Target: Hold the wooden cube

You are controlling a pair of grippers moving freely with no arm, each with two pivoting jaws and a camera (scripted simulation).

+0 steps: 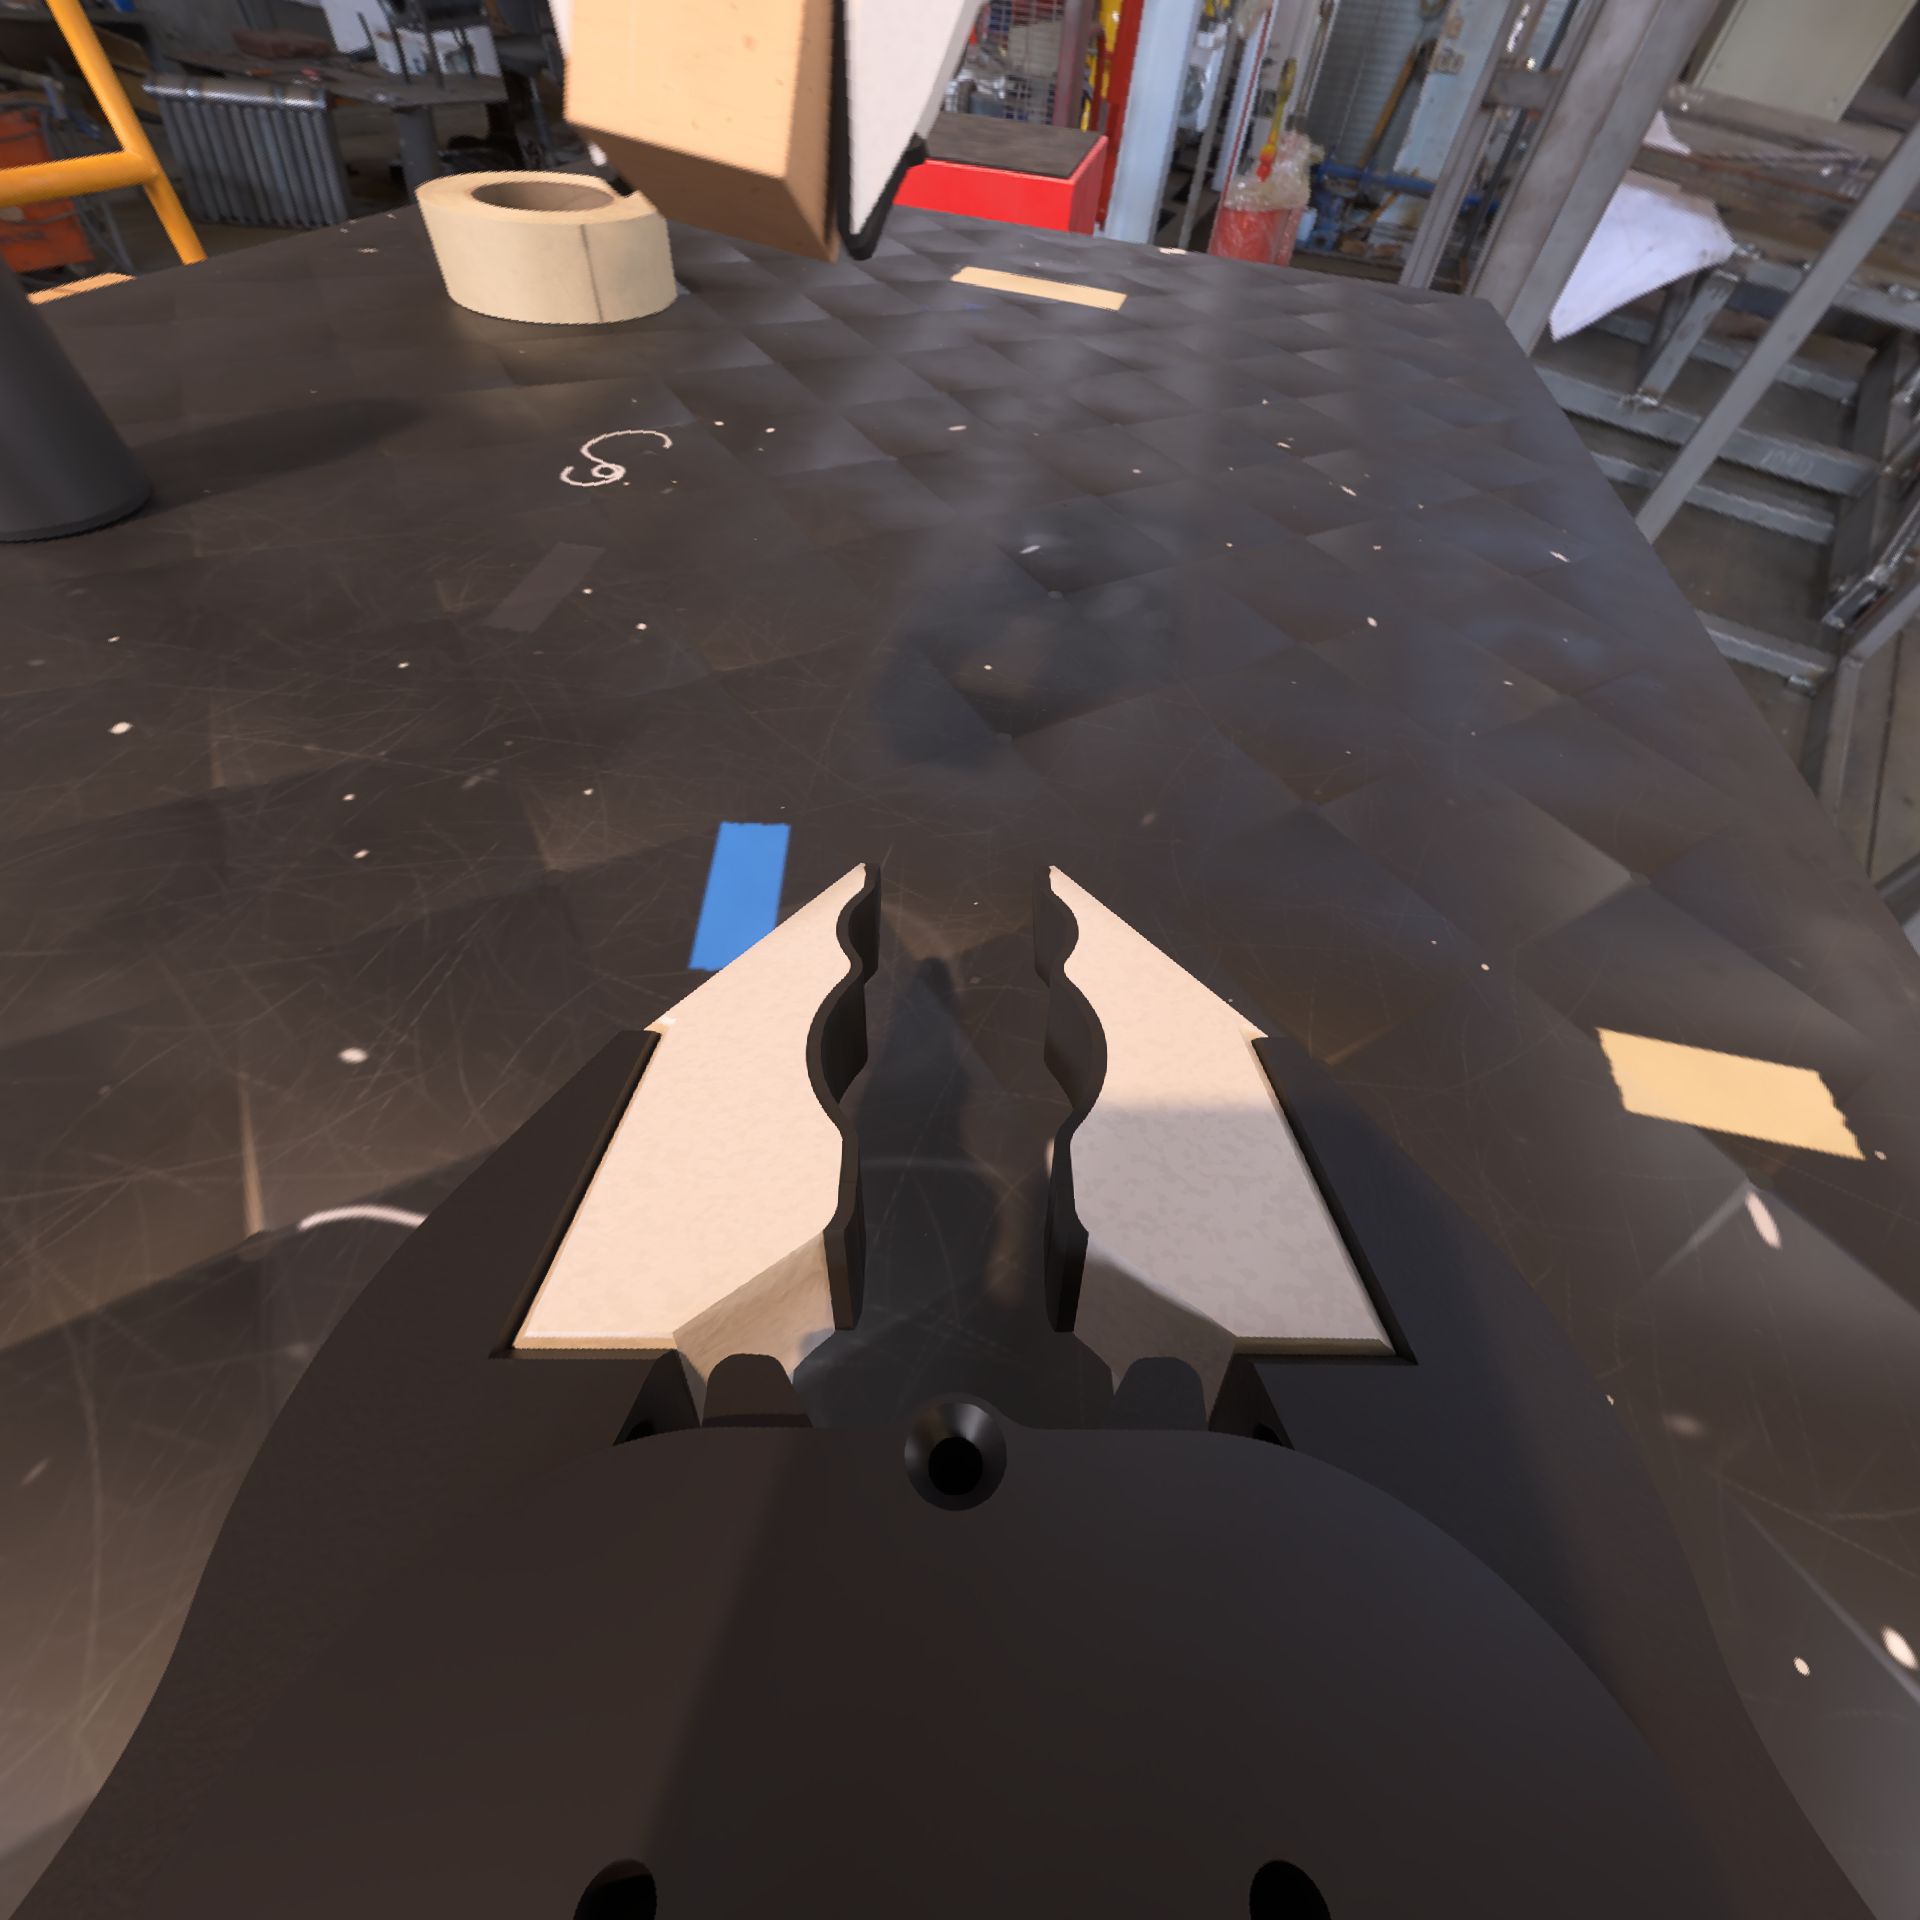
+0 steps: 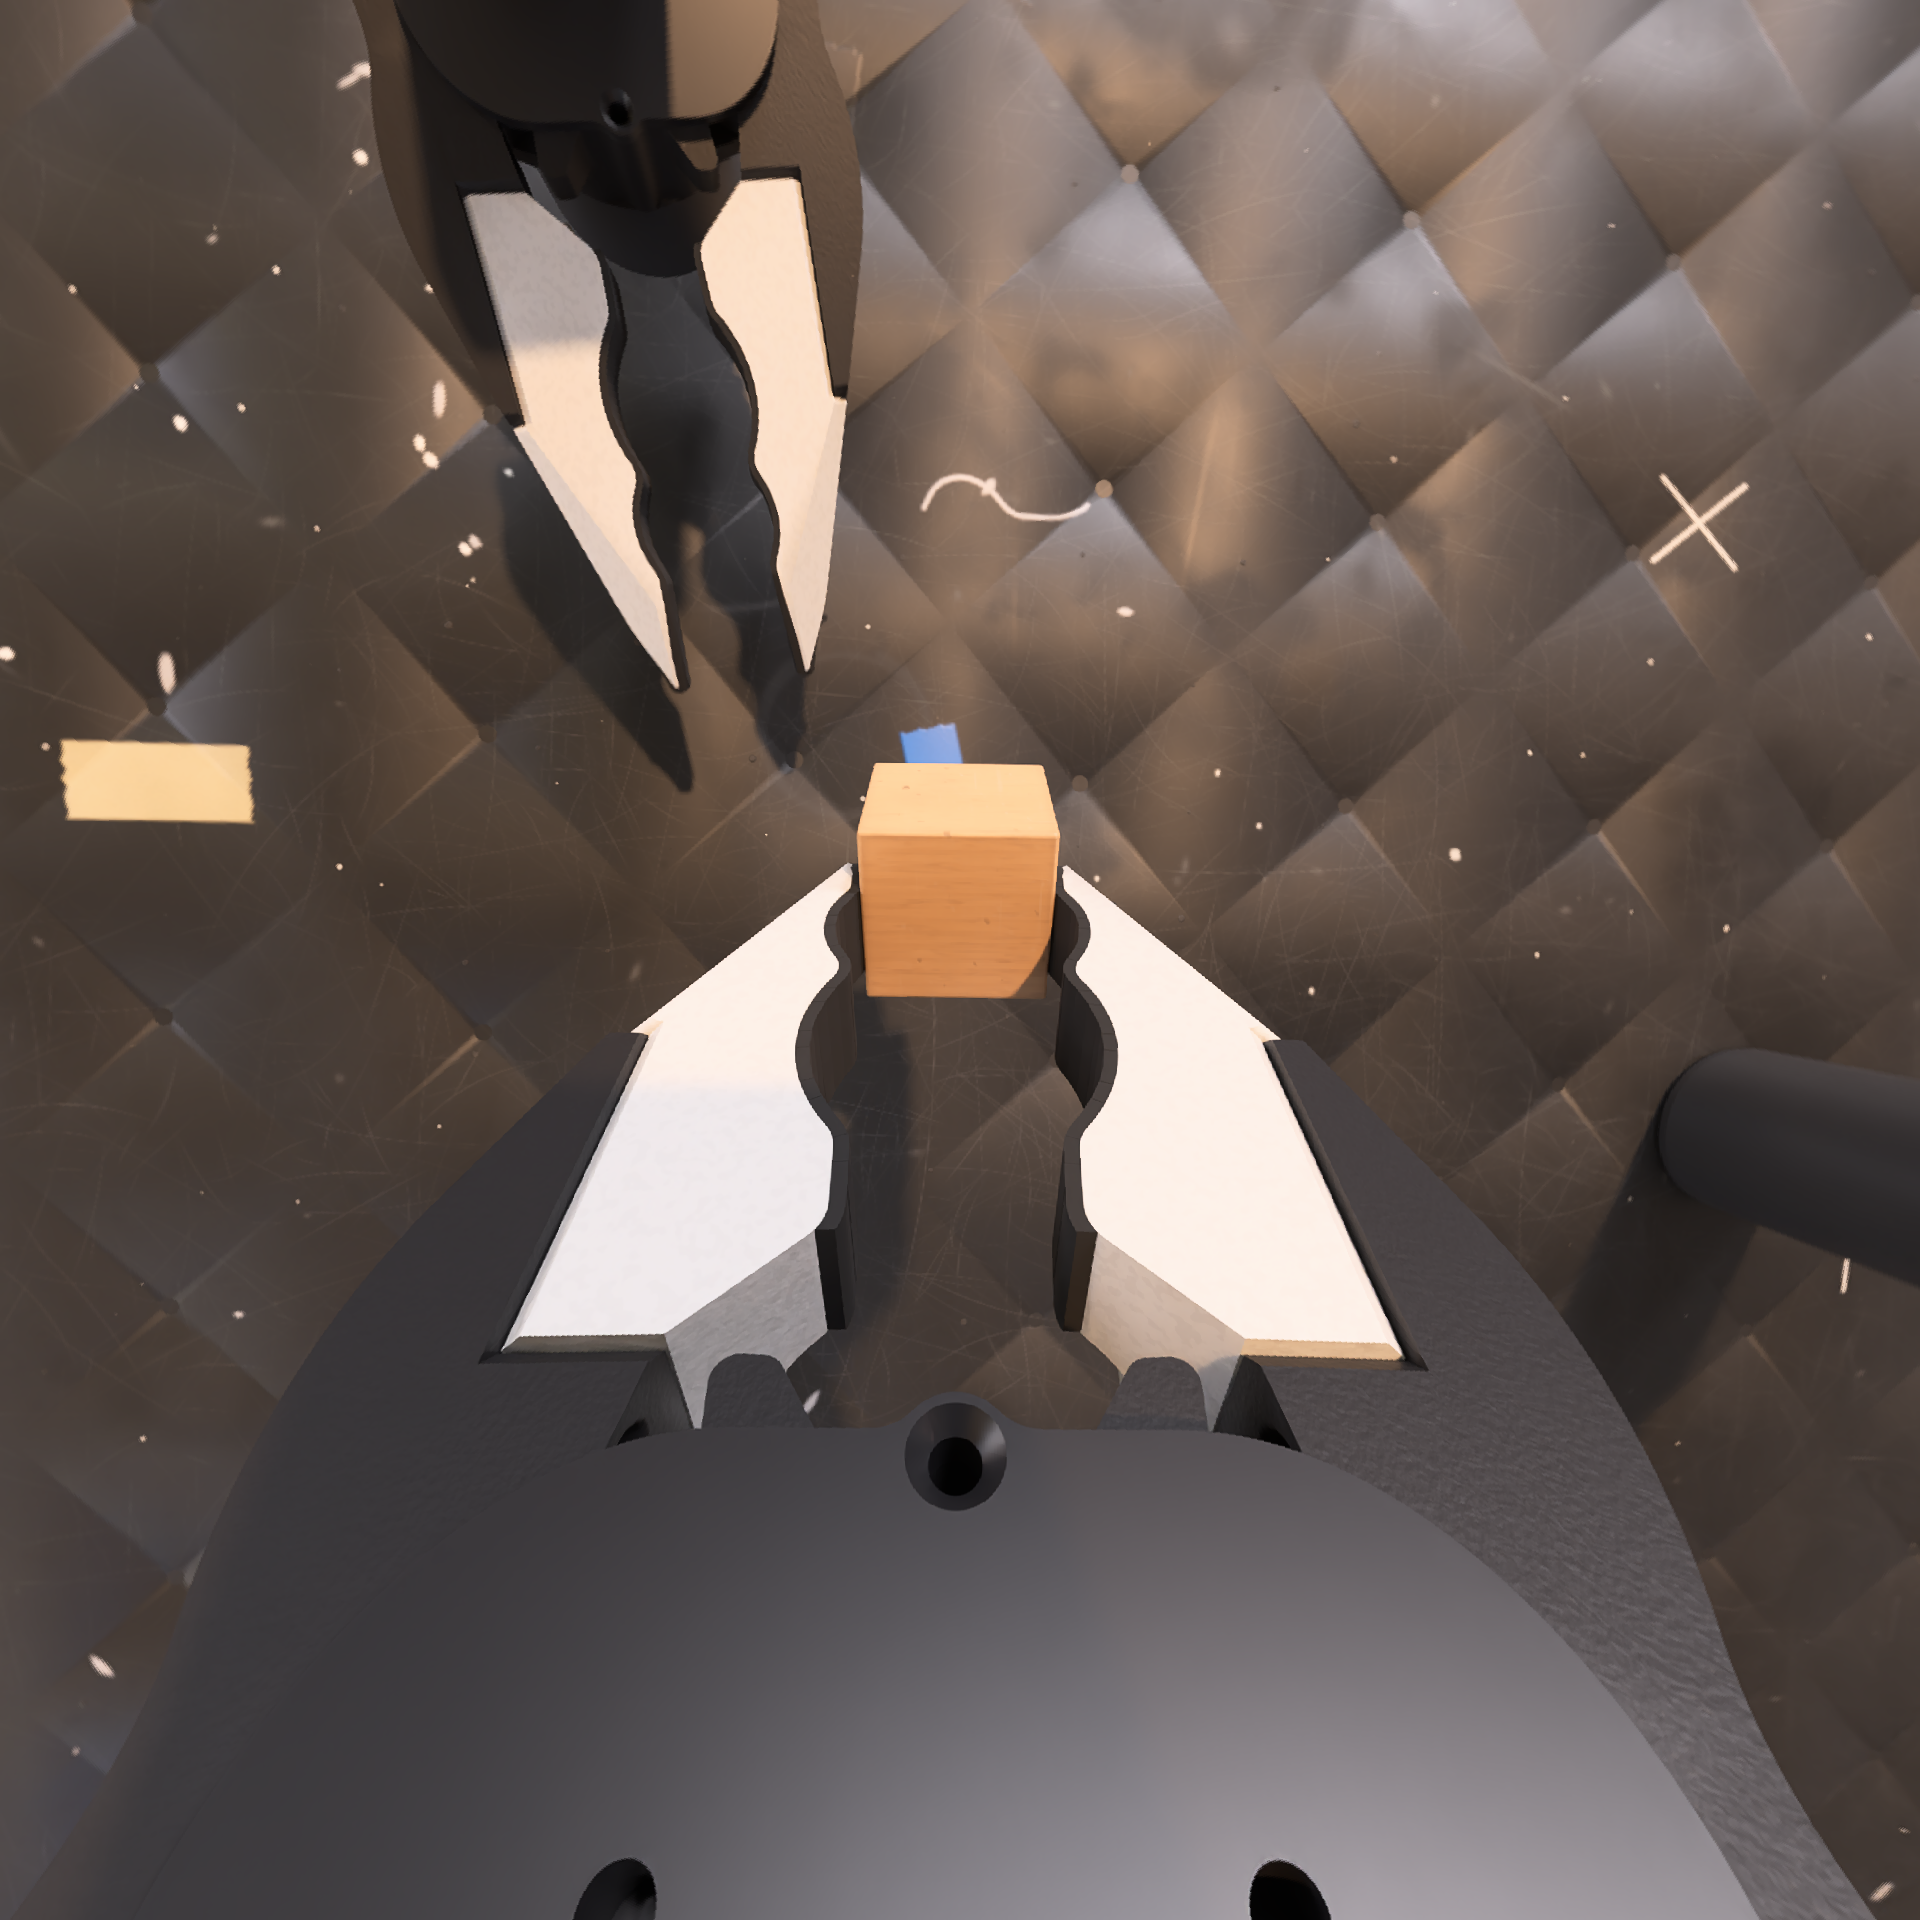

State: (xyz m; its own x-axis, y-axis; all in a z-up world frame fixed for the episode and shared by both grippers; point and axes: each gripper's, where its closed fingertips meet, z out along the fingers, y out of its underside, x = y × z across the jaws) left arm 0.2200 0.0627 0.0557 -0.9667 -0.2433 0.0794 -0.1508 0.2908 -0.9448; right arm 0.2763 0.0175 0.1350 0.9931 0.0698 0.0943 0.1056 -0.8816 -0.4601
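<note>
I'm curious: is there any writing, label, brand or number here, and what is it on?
Nothing legible.
No label on the light wooden cube.
No print on the cream tape roll.
On the dark metal table: a white chalk scrawl, a chalk squiggle and a chalk cross, none forming readable words.
The workshop clutter behind: too blurred to read.

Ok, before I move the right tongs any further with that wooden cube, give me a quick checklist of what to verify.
1. Wooden cube between the right tongs tips: ok, both fingers touch its sides.
2. Cube clear of the table: ok, the left wrist view shows it in the air.
3. Grip depth: not ok, only the fingertips hold it, so it may slip.
4. Left tongs: ok, open, empty, apart from the cube.
5. Tape roll and dark cone out of the way: ok, both stand off to the side.
6. Grip force: cannot tell.
</note>
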